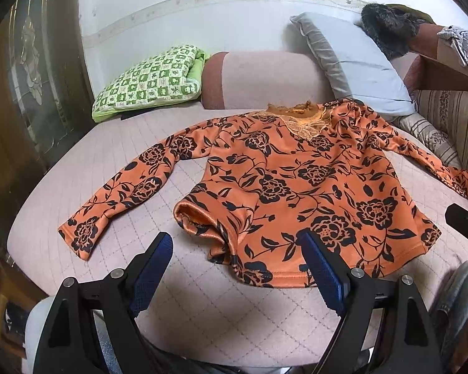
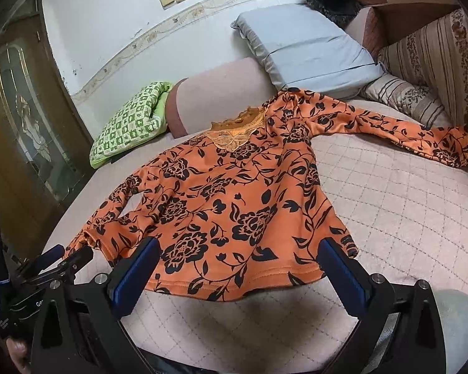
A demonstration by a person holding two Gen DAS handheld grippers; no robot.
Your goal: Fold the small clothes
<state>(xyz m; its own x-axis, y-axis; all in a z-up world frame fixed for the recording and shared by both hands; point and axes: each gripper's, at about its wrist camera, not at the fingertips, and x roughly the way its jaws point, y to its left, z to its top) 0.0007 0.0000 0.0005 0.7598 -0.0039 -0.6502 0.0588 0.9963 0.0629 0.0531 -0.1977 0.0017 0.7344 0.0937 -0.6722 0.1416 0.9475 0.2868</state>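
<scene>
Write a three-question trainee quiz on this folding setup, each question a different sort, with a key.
1. True or false: the left gripper is shut on the orange floral top.
2. Multiple choice: which part of the top is rumpled rather than flat? A) the neckline B) the hem corner ahead of the left gripper C) the right sleeve cuff
3. Fill in: the green checked cushion lies at the far ____ of the bed, seen from the left wrist view.

Key
1. False. Both it and the right gripper are open and hold nothing.
2. B. That corner is turned up, showing the plain orange lining.
3. Left.
</scene>
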